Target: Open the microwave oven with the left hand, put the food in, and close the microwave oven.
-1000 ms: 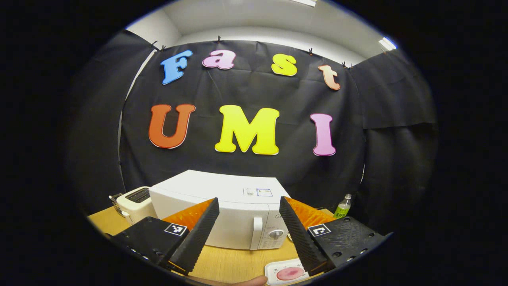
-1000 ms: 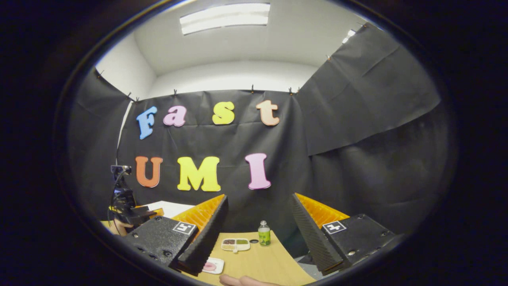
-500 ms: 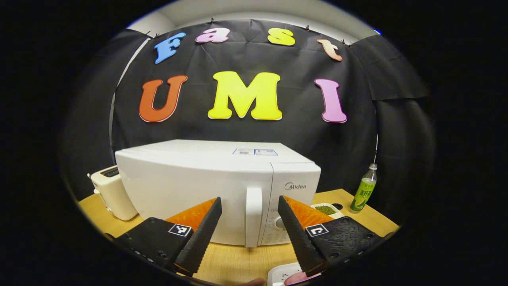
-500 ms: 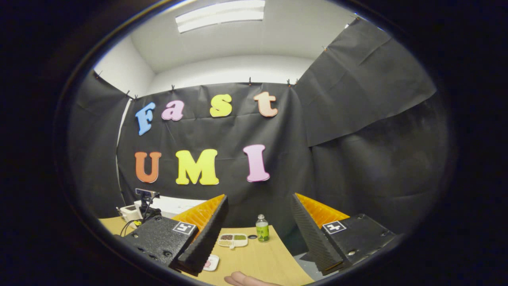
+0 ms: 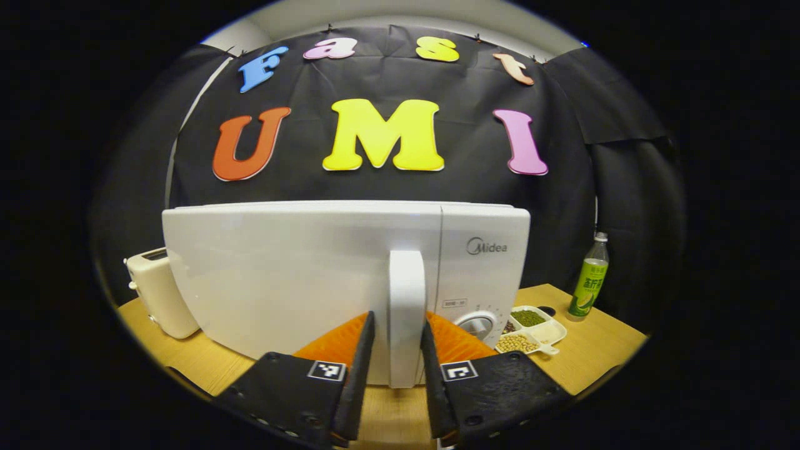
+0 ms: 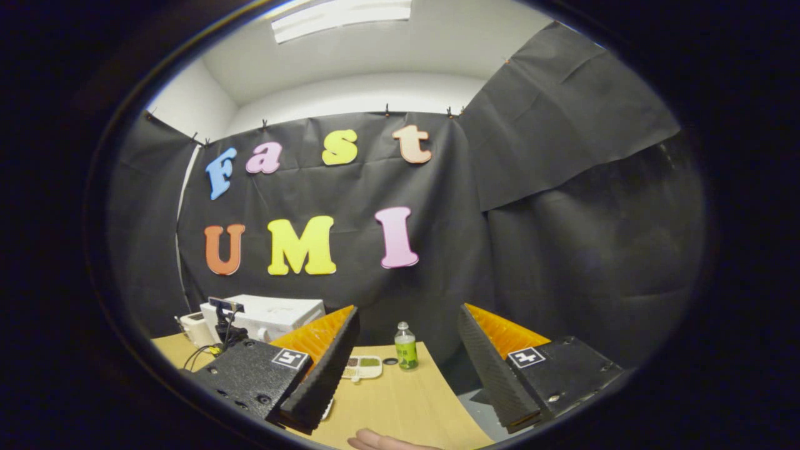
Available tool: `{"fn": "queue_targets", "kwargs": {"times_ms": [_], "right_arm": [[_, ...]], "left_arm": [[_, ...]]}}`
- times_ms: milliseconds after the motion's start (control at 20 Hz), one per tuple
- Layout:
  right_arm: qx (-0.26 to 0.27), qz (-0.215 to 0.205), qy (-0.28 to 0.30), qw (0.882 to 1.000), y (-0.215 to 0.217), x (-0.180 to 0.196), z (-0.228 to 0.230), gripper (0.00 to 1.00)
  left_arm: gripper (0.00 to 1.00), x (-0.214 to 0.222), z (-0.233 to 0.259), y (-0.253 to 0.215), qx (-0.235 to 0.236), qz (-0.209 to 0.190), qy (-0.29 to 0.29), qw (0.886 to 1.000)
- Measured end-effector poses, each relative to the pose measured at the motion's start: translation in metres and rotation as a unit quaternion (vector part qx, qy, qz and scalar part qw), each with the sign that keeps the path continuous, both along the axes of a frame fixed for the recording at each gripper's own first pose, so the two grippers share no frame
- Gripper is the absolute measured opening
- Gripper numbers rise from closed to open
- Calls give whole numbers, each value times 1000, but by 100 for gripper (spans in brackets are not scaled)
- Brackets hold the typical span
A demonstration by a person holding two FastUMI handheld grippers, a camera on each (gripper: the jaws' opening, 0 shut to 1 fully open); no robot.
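The white microwave (image 5: 281,275) stands close in front in the left gripper view, door closed. Its upright white handle (image 5: 407,312) sits between the narrowed fingers of my left gripper (image 5: 398,315). The right finger lies against the handle, while a thin strip of door shows between the left finger and the handle. In the right gripper view the microwave (image 6: 269,315) is far off at the left, with the other gripper's body (image 6: 225,325) in front of it. My right gripper (image 6: 407,309) hangs open above the table (image 6: 400,400), holding nothing.
A cream toaster (image 5: 156,290) stands left of the microwave. To the right are a divided white dish of beans (image 5: 528,328) and a green bottle (image 5: 587,284), also seen in the right gripper view as dish (image 6: 362,367) and bottle (image 6: 405,345). A fingertip (image 6: 381,442) shows at the bottom.
My left gripper moved forward to the microwave and its fingers narrowed around the door handle. The right gripper stayed open and tilted slightly lower.
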State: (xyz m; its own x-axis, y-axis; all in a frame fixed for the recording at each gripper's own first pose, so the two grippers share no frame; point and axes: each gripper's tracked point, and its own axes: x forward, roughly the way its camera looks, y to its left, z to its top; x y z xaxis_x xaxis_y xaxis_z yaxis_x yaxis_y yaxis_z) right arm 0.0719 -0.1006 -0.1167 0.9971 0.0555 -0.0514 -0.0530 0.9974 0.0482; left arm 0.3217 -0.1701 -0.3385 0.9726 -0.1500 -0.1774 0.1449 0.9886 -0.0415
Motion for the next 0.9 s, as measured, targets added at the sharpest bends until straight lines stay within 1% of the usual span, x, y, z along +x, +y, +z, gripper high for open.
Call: {"fn": "queue_targets", "kwargs": {"times_ms": [50,100,150,250,450,600,650,700,750,800,850,900], "right_arm": [[-1,1,7,1000,-1,2,-6,100],[0,1,14,1000,-1,5,-11,100],[2,2,20,1000,-2,7,-15,100],[9,2,27,1000,-3,10,-22,100],[16,-5,35,999,-11,18,-35,100],[21,-5,44,999,-11,25,-43,100],[23,-4,47,999,-11,27,-46,92],[26,-4,50,998,-9,27,-48,92],[28,-2,52,998,-7,28,-49,100],[31,0,51,998,-5,26,-49,100],[30,1,50,998,-3,25,-48,100],[28,-1,50,998,-5,25,-49,100]], "left_arm": [[21,3,2,2,7,3,1,1000],[20,3,-1,0,5,14,5,1000],[8,-4,2,-1,-1,23,7,1000],[8,-2,-3,0,7,21,10,1000],[8,-1,-2,-1,-4,6,18,1000],[8,1,0,-1,3,10,11,1000],[7,1,-1,-1,1,11,12,1000],[8,0,-1,-2,-1,9,15,1000],[8,-2,0,-3,-9,9,19,1000],[8,-4,-1,-1,-7,13,18,1000],[0,-5,-2,-2,-10,14,21,1000],[0,-4,-1,-1,-5,16,17,1000]]}}
